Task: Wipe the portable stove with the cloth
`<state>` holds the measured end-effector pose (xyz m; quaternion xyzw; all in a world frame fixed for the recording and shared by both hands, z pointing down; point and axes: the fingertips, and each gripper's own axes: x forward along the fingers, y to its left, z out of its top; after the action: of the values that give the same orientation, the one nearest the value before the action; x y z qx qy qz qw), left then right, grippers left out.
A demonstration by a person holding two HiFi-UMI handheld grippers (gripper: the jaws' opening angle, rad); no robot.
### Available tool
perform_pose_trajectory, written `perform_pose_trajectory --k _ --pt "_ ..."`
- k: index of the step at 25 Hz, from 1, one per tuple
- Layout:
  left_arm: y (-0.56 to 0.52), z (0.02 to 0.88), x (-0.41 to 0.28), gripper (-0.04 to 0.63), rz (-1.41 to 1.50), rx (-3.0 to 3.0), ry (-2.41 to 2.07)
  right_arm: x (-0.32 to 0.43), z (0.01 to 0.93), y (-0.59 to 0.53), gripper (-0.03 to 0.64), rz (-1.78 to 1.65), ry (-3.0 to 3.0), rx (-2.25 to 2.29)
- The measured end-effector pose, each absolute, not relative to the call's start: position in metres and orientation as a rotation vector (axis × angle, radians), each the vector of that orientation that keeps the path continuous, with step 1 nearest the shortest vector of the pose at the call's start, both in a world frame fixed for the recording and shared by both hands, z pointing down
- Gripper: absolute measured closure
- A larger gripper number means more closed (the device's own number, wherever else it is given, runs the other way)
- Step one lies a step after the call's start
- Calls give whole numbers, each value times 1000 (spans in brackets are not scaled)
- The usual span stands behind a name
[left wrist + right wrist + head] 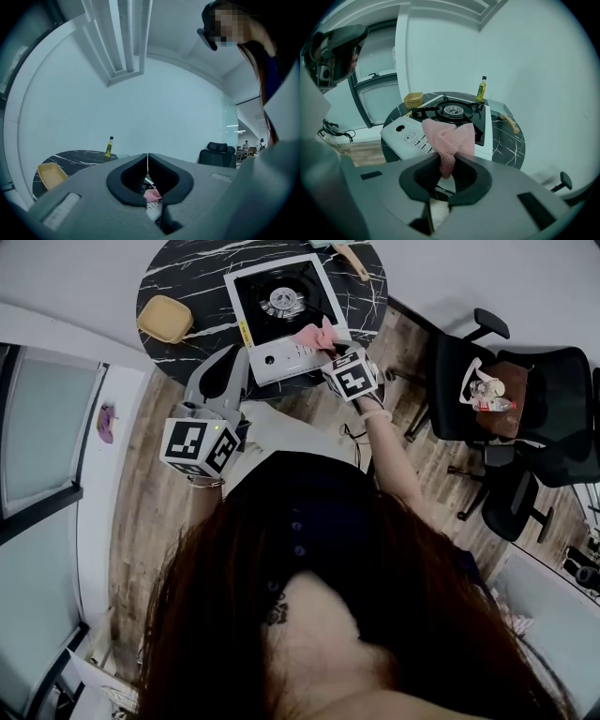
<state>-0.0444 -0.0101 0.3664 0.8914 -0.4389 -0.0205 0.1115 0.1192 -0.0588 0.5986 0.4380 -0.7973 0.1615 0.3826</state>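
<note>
The pink knitted cloth (449,133), judged soft and limp, is pinched at a bunched fold by the right gripper (446,161); the jaws of the left gripper (148,157) are pressed together.

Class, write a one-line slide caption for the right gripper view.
Right gripper shut on the pink cloth, with the white portable stove on its dark marbled table just beyond.

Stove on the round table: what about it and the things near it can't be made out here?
- Head view: the stove's near right corner sits under the cloth and right gripper; whether they touch is unclear.
- Left gripper view: the left gripper's own body hides nearly all the stove.
- Right gripper view: the panel print and the bottle's label are too small to read.
</note>
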Motion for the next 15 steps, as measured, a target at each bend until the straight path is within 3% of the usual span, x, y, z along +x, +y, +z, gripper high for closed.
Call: perform_pose_trajectory --k 15 --pt "-20 366 -48 578 -64 2614 -1301 105 597 -57 566 382 -2028 1091"
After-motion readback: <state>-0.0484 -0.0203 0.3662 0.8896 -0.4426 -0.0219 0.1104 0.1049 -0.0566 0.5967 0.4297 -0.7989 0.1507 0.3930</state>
